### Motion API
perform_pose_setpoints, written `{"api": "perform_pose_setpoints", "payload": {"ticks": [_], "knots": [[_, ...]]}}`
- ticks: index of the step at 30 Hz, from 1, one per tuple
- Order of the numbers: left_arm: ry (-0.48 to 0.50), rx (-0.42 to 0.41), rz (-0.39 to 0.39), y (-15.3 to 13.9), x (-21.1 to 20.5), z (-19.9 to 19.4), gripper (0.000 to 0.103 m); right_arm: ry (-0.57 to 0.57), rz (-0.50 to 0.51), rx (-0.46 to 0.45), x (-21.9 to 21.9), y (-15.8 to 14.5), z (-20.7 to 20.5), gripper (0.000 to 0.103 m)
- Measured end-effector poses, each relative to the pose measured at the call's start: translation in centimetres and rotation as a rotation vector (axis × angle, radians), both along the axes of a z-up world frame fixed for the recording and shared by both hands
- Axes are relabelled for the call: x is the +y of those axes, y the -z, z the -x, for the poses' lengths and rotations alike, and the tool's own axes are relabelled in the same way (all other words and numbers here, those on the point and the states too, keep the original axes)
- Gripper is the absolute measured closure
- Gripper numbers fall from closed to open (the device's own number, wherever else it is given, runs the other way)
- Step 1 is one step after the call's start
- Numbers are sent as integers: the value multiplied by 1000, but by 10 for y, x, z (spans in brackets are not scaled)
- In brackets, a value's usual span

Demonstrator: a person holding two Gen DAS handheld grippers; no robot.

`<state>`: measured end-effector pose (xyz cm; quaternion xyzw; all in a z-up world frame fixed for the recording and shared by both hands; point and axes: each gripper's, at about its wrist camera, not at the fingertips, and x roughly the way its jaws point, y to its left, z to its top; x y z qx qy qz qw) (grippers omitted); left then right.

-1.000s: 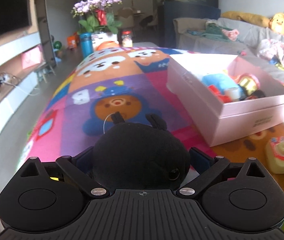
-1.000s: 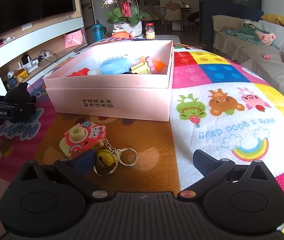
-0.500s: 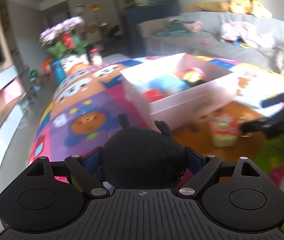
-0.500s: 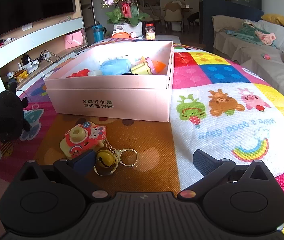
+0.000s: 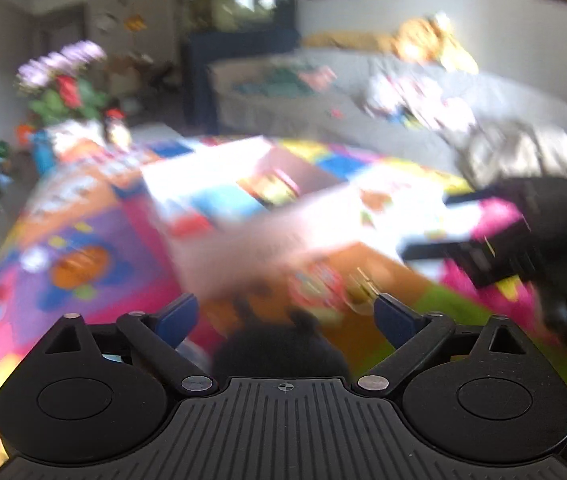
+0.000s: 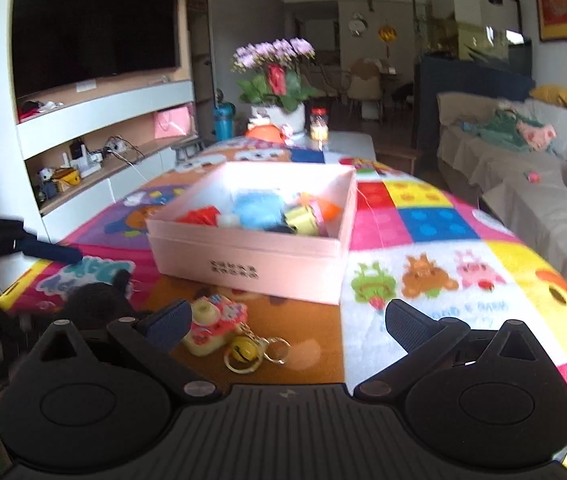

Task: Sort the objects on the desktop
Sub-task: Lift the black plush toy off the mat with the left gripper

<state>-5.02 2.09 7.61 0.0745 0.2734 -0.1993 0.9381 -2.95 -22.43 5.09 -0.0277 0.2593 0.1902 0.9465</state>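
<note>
The left wrist view is blurred. My left gripper (image 5: 285,316) is open, and the black plush toy (image 5: 279,350) sits low between its jaws, loose. The same plush (image 6: 97,298) lies on the mat in the right wrist view, left of the camera keychain (image 6: 213,324) with its gold bell (image 6: 243,350). My right gripper (image 6: 287,320) is open and empty, just above the keychain. The pink box (image 6: 251,258) with several toys inside stands behind. The right gripper shows at the right edge of the left view (image 5: 523,236).
A colourful play mat (image 6: 443,248) covers the table. A flower pot (image 6: 279,92), a blue bottle (image 6: 223,122) and a jar (image 6: 318,128) stand at the far end. A sofa (image 6: 523,168) runs along the right, a TV shelf along the left.
My left gripper has opened and let go of the black plush, which now lies on the mat near the keychain. The left gripper swung right. The right gripper rose slightly.
</note>
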Motion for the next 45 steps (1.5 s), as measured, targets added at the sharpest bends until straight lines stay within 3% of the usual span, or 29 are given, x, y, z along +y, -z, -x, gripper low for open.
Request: {"api": "perform_pose_setpoints", "payload": {"ticks": [3, 7, 10, 12, 14, 16, 20, 26, 31, 33, 34, 39, 45], "knots": [[-143, -73, 12, -23, 31, 3, 1, -98, -7, -13, 23, -7, 8, 0], [-301, -78, 49, -32, 63, 2, 1, -259, 36, -58, 80, -8, 21, 0], [-338, -51, 73, -27, 73, 5, 1, -356, 129, -88, 121, 5, 26, 0], [-342, -43, 55, -21, 75, 10, 1, -349, 189, -102, 132, 14, 22, 11], [-334, -31, 49, -15, 77, 15, 1, -303, 196, -82, 126, 17, 12, 12], [-291, -11, 60, -9, 78, 19, 1, -227, 124, -56, 101, 11, 1, 12], [-106, 42, 59, 12, 54, 25, 0, -66, 79, -42, 56, 7, -14, 12], [97, 80, -22, 50, -12, 10, 0, -10, 58, 73, 29, 30, -26, 12], [68, 87, -14, 67, -33, -15, 0, -9, 34, 60, 23, 30, -22, 12], [50, 93, 9, 64, -29, -17, 13, -3, 30, 34, 17, 22, -21, 10], [50, 96, 8, 61, -26, -15, 13, -5, 33, 24, 14, 19, -20, 9], [18, 85, -108, 45, -7, 4, 14, -62, 51, 17, 16, 16, -16, 6], [-7, 127, -157, 44, 6, 10, 11, -193, -29, 53, 48, 13, -12, 6]]}}
